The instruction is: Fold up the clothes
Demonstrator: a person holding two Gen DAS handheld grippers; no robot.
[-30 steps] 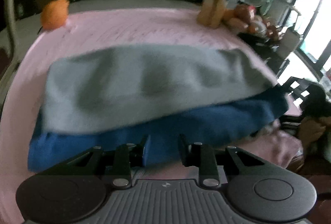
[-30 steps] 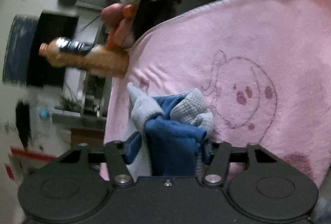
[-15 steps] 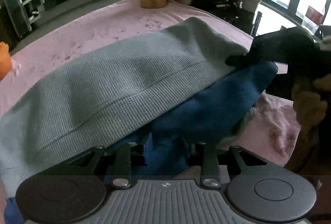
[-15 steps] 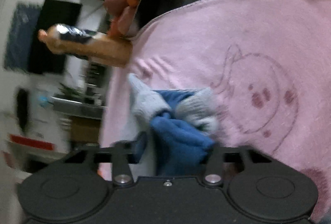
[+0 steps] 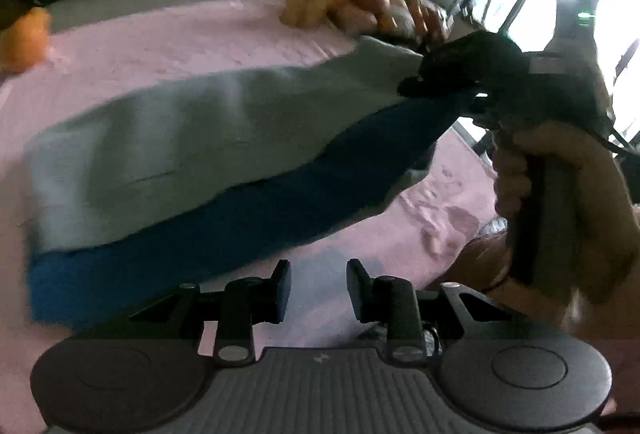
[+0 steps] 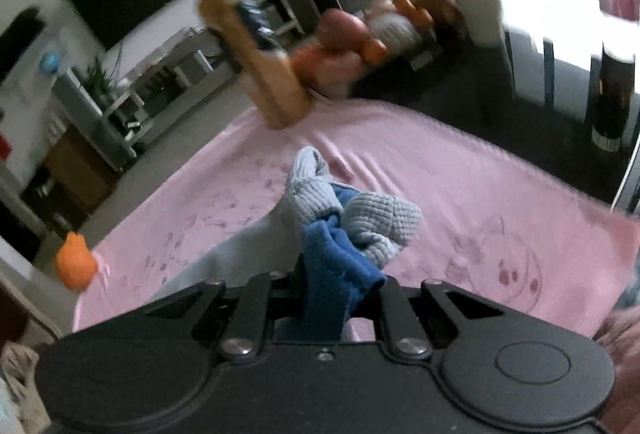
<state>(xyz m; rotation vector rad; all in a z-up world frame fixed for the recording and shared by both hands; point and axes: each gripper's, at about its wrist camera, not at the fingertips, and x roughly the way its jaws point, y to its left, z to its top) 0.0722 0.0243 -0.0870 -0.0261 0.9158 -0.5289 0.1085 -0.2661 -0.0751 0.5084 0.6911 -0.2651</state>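
Note:
A folded grey and blue garment (image 5: 192, 153) lies across the pink blanket (image 5: 160, 33), grey layer on top, blue layer below. My left gripper (image 5: 318, 288) is open and empty, just in front of the garment's near blue edge. My right gripper (image 5: 440, 85) is shut on the garment's right end and holds it lifted off the blanket. In the right wrist view the bunched blue and grey cloth (image 6: 340, 234) sticks out between the shut fingers of the right gripper (image 6: 324, 286).
An orange juice bottle (image 6: 252, 53) and a heap of fruit (image 6: 352, 41) stand at the blanket's far edge. A small orange toy (image 6: 74, 266) sits at the left edge (image 5: 24, 41). Shelves and windows lie beyond.
My left gripper has let go of the garment's blue edge and pulled back, now open. My right gripper has turned and lifted the right end of the garment.

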